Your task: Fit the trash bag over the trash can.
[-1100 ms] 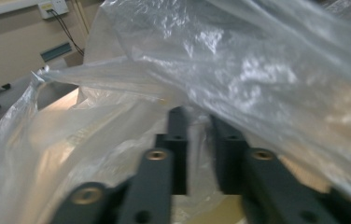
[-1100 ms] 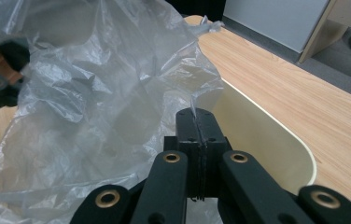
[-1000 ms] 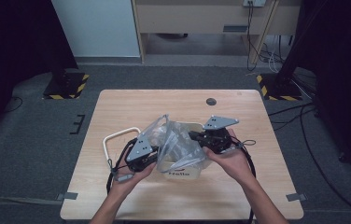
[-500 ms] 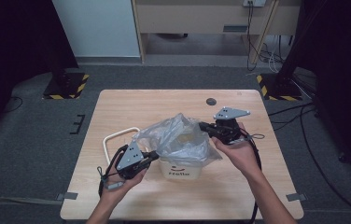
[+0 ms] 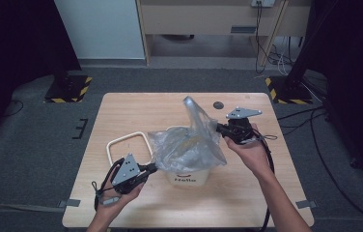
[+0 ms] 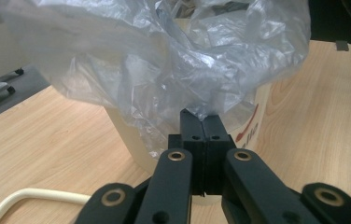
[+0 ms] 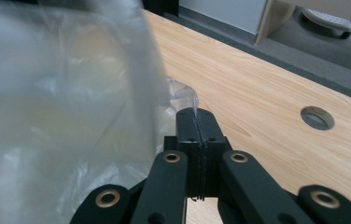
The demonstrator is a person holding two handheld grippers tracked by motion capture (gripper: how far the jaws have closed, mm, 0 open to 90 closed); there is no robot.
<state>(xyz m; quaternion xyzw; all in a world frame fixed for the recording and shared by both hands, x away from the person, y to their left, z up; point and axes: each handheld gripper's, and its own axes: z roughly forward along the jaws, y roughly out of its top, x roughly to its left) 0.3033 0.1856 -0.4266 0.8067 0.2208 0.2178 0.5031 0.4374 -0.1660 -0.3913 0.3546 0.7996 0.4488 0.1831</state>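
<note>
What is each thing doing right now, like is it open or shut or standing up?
left gripper: shut on the plastic bag's edge.
right gripper: shut on the bag's other edge.
plastic bag: stretched between both grippers, draped over the bucket, one corner sticking up.
bucket: standing upright on the table, top covered by the bag.
cream handle loop: lying flat on the table.
table: has a round hole near its far edge.

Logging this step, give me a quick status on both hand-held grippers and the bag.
Left hand-held gripper shut on plastic bag. Right hand-held gripper shut on its far edge. Bag draped over white bucket. Cream handle loop beside bucket, clear of both.
</note>
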